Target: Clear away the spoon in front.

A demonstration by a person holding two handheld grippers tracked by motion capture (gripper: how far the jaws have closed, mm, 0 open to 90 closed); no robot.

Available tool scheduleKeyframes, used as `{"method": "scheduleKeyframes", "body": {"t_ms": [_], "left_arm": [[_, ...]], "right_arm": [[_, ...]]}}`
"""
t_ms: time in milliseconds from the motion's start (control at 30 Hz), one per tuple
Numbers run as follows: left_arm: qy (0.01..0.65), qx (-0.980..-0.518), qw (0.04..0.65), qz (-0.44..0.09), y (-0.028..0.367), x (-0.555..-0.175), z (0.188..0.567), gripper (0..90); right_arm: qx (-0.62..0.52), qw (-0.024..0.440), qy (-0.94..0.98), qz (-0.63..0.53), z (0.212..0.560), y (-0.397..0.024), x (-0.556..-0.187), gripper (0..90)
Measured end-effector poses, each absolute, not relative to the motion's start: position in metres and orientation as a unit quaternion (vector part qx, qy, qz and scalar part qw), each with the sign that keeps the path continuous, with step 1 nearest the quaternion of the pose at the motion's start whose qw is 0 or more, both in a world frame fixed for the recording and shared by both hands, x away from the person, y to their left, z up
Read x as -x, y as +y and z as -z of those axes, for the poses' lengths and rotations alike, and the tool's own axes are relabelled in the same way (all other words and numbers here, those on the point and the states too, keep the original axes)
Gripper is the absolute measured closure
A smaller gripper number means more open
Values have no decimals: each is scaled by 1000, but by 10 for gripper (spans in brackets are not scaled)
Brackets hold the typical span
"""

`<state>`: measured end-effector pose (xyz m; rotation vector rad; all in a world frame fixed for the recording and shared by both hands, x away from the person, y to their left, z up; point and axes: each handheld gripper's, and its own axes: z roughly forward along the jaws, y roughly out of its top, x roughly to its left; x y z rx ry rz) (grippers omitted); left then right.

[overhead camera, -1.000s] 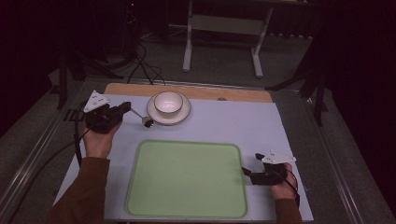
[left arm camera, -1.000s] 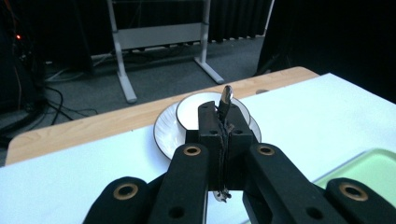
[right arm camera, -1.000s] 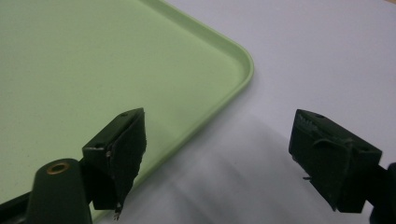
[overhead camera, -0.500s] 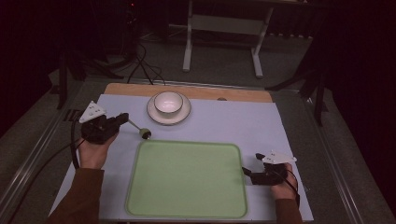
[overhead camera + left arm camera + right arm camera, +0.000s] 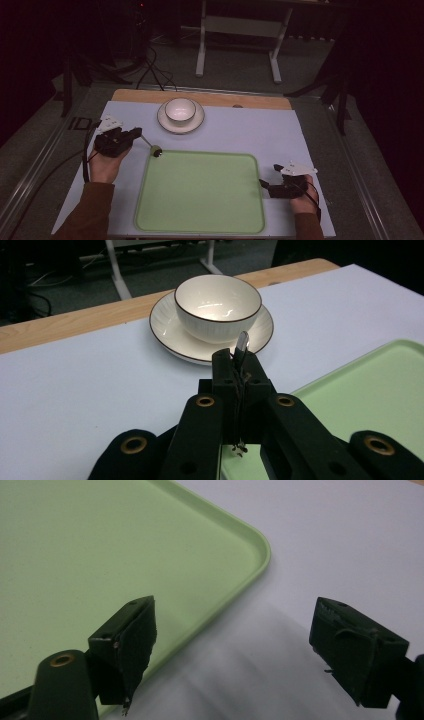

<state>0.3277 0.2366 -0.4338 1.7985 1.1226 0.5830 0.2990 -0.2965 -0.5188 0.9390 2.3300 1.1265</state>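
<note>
My left gripper point(image 5: 135, 133) is shut on a thin metal spoon point(image 5: 149, 144), whose far end hangs at the upper-left corner of the green tray point(image 5: 200, 220). In the left gripper view the spoon point(image 5: 242, 343) sticks out past the closed jaws, in front of the white bowl point(image 5: 217, 302) on its saucer point(image 5: 165, 327). The bowl point(image 5: 180, 110) and saucer point(image 5: 196, 125) stand at the table's far middle. My right gripper point(image 5: 265, 186) rests open by the tray's right edge. In the right gripper view nothing lies between the right gripper's point(image 5: 235, 645) jaws.
A pale blue mat point(image 5: 280, 135) covers the table, with a wooden strip point(image 5: 250, 100) along the far edge. The tray point(image 5: 100, 545) holds nothing. A metal stand point(image 5: 237, 30) and cables lie on the dark floor beyond.
My left hand has drawn back from beside the saucer toward the near side and sunk a little, carrying the spoon to the tray's corner. The right hand has kept still.
</note>
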Motion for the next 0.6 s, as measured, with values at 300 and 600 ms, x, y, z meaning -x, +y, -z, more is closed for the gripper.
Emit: {"method": "scheduleKeyframes", "body": {"t_ms": [300,600], "left_arm": [[455,-712,470,-256,226,-345,439,884],[465,-696,482,-259,220,-363,445,883]], "right_arm": [[-334,192,831,-401,519,-296,-299,187],[-335,192,831,-400,519,-296,-299,186]]}}
